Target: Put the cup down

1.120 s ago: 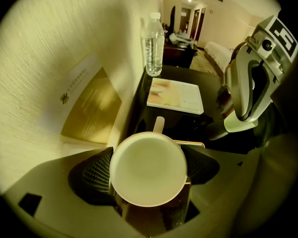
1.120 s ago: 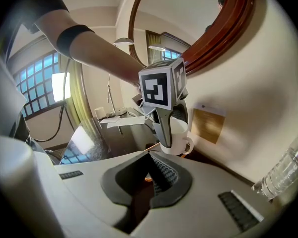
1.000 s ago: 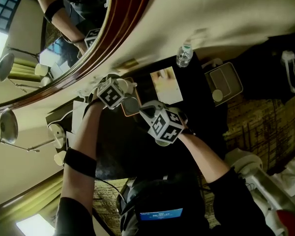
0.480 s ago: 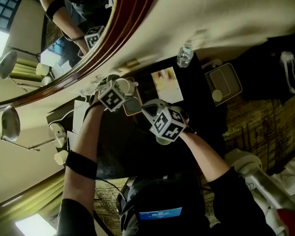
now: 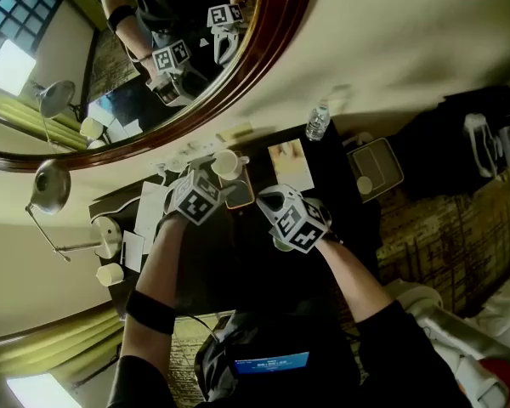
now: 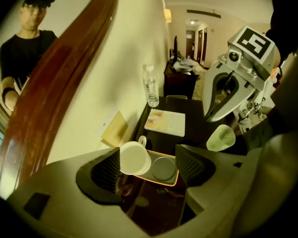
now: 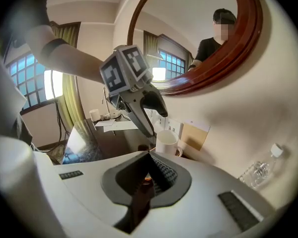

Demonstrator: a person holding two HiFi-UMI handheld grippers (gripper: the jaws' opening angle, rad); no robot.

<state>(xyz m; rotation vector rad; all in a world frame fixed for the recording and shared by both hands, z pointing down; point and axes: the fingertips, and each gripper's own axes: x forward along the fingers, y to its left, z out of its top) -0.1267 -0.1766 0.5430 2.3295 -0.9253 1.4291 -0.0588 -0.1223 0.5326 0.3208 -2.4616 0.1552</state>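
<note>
**Cup down on its tray beside the wall**

The white ceramic cup point(image 6: 134, 157) stood upright on the orange-rimmed tray point(image 6: 159, 182) at the far edge of the dark worktop point(image 6: 196, 125). The left hand-held gripper point(image 6: 148, 158), its jaws spread but just narrowing, pinched nothing; the right hand-held gripper point(image 7: 150, 161) was pressed together, empty. The release looked done, and the next move called for drawing clear without knocking the cup. No writing was legible.
</note>
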